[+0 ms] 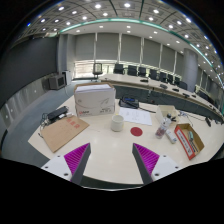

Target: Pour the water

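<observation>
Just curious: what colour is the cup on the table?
White. The cup shows in the gripper view, standing beyond the open gripper.

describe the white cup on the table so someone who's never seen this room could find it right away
Start at the white table ahead of the open fingers, then find the big white box at its far side. The white cup stands just in front of that box, beside a red coaster. It is the only small, round, upright white thing there.
</observation>
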The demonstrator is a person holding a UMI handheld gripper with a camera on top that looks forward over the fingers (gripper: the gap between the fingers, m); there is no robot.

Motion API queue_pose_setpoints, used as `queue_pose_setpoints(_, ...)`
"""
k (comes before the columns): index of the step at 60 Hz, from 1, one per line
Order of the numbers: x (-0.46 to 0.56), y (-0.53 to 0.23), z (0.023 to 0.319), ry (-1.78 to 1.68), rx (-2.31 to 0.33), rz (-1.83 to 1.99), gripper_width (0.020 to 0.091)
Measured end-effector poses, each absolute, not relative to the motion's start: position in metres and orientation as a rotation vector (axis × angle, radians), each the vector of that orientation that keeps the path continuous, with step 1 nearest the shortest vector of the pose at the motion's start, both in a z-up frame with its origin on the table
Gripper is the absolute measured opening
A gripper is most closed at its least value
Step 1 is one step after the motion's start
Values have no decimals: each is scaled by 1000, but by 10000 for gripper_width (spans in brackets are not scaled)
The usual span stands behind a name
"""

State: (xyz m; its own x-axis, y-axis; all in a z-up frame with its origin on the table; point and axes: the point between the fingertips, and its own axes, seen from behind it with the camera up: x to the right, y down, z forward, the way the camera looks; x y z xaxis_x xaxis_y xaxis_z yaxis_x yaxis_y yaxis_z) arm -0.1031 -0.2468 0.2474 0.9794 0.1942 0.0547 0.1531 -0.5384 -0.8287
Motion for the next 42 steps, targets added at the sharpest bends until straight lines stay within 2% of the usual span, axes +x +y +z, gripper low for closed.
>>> queue_pose_setpoints(14, -48, -229, 230, -192, -2163, 5, 860)
queue_pose_setpoints(24, 17, -203, 205, -132, -2160, -51, 860)
queue_pose_setpoints(42, 138, -99, 155, -44, -2069, -120, 862)
